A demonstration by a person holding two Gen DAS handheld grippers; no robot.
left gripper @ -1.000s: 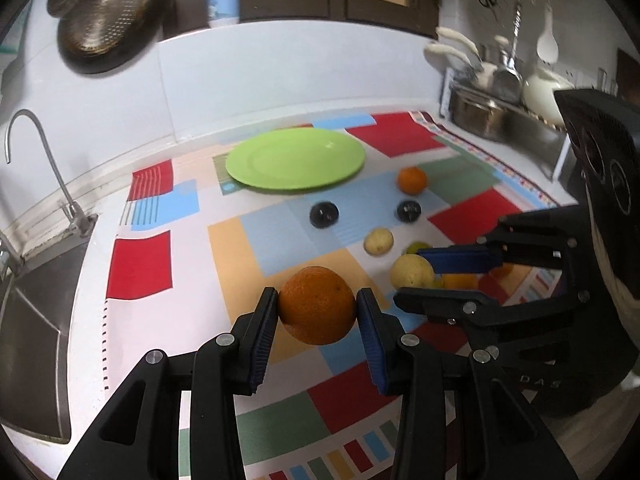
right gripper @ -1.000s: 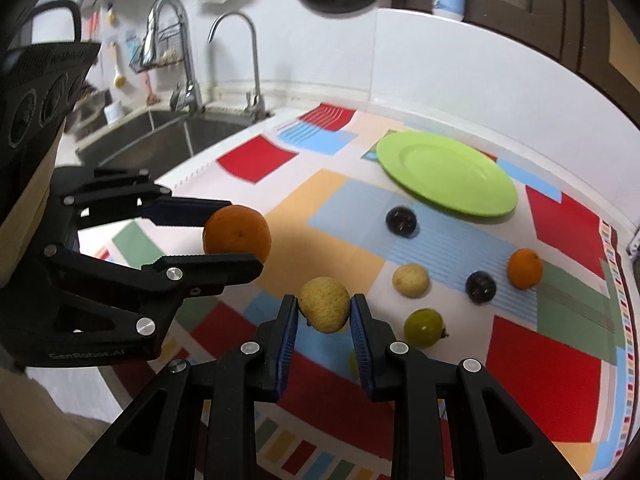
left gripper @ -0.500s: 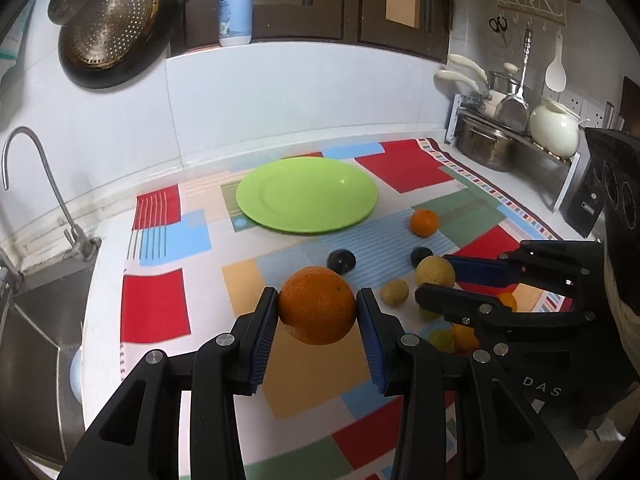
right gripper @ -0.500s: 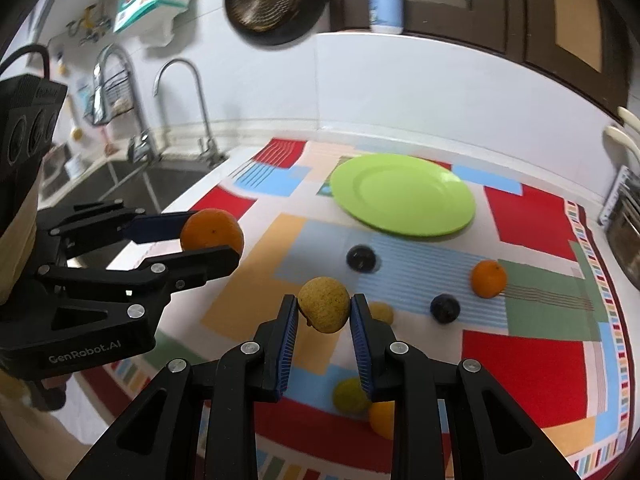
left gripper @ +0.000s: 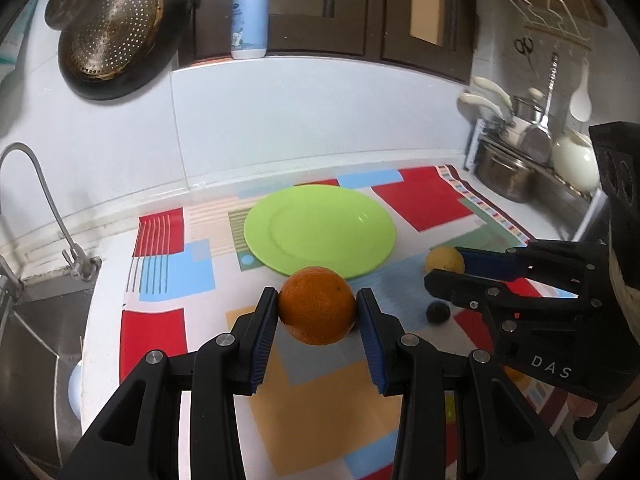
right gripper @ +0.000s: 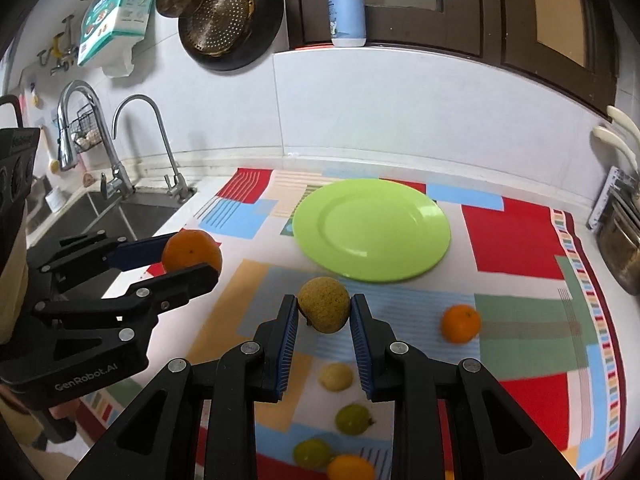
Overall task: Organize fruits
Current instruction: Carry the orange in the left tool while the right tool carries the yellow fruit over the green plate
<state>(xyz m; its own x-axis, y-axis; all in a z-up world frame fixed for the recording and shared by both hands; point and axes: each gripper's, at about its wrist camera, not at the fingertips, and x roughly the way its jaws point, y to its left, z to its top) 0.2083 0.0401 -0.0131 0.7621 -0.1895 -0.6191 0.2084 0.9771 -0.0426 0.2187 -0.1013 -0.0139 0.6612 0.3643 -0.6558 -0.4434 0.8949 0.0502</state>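
Observation:
My left gripper (left gripper: 317, 307) is shut on a large orange (left gripper: 317, 305), held above the mat just short of the green plate (left gripper: 320, 229). The same orange (right gripper: 191, 251) and left gripper (right gripper: 192, 258) show at the left of the right wrist view. My right gripper (right gripper: 324, 312) is shut on a yellow-brown fruit (right gripper: 325, 304), lifted in front of the plate (right gripper: 372, 229); this fruit (left gripper: 445, 260) and right gripper (left gripper: 444, 270) appear at the right of the left wrist view. On the mat lie a small orange (right gripper: 460, 323), a pale yellow fruit (right gripper: 336, 376), green fruits (right gripper: 353, 419) and a dark fruit (left gripper: 438, 313).
A patchwork mat (right gripper: 516, 236) covers the counter. A sink (right gripper: 100, 216) with taps (right gripper: 160, 132) lies to the left. Pots and a rack (left gripper: 516, 160) stand at the right. A pan and strainer (right gripper: 224, 12) hang on the wall, and a soap bottle (right gripper: 346, 4) stands on the ledge.
Both grippers rose and moved forward toward the plate, each still holding its fruit. The fruits left on the mat slid lower in view or behind the grippers.

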